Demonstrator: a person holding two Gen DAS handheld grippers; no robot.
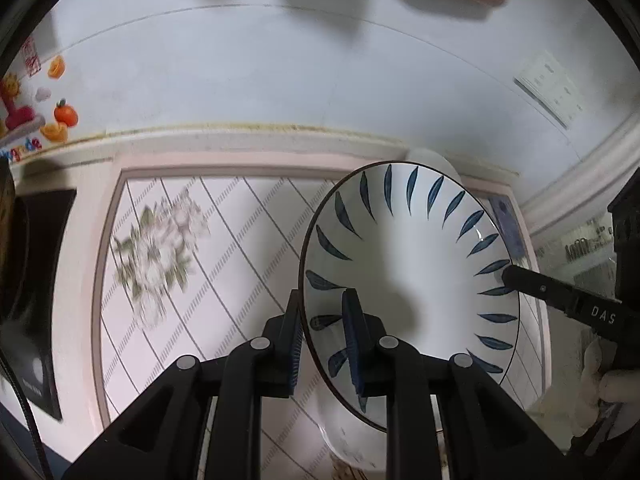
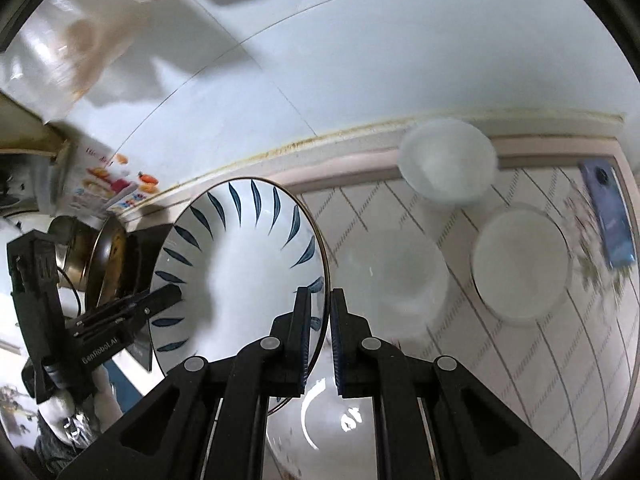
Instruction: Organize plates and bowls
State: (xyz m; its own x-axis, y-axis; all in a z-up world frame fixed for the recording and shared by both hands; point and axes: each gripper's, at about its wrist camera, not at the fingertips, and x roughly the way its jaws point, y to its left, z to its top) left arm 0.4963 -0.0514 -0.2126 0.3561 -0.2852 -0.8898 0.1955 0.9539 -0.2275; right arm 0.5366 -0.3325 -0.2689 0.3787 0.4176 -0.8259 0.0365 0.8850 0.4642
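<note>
Above the floral tablecloth (image 1: 168, 240), blue-leaf plate (image 1: 408, 280) held aloft, tilted: left gripper (image 1: 326, 340) clamped on its left rim, right gripper (image 2: 320, 336) pinching the opposite edge, likely for steadiness. Farther right, white bowls (image 2: 520, 264) waiting, probably for stacking.

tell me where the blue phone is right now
The blue phone lies flat at the far right of the right wrist view, on the patterned tabletop beside a white bowl, behind which stands another white bowl.
</note>
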